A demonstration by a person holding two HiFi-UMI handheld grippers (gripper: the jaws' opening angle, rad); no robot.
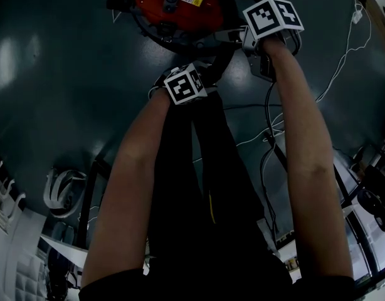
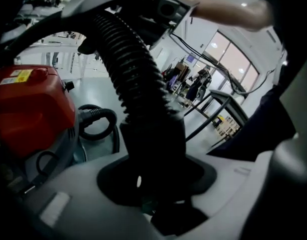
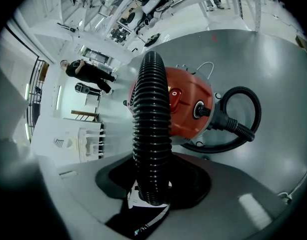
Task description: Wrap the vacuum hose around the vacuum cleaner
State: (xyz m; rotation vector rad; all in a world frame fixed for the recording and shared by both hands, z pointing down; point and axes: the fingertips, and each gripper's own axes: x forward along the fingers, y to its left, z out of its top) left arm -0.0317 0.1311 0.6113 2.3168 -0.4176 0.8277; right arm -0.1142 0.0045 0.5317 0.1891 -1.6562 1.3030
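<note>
The red vacuum cleaner (image 1: 174, 2) (image 2: 28, 109) (image 3: 186, 104) stands on the dark floor ahead of me. Its black ribbed hose (image 1: 221, 61) (image 2: 136, 74) (image 3: 151, 129) leaves the inlet in a loop (image 3: 241, 119) and runs through both grippers. My left gripper (image 1: 175, 73) (image 2: 153, 184) is shut on the hose's smooth cuff, just in front of the vacuum. My right gripper (image 1: 236, 37) (image 3: 151, 194) sits higher and to the right, shut on a ribbed stretch of the hose. The hose arcs up from the left jaws toward the right gripper's body (image 2: 163, 4).
A thin white cable (image 1: 346, 49) and a black cable (image 1: 268, 124) trail over the floor at right. My black-trousered legs (image 1: 199, 187) are below the grippers. White gear (image 1: 64, 193) lies at lower left. A person (image 3: 88, 74) stands far off by white racks.
</note>
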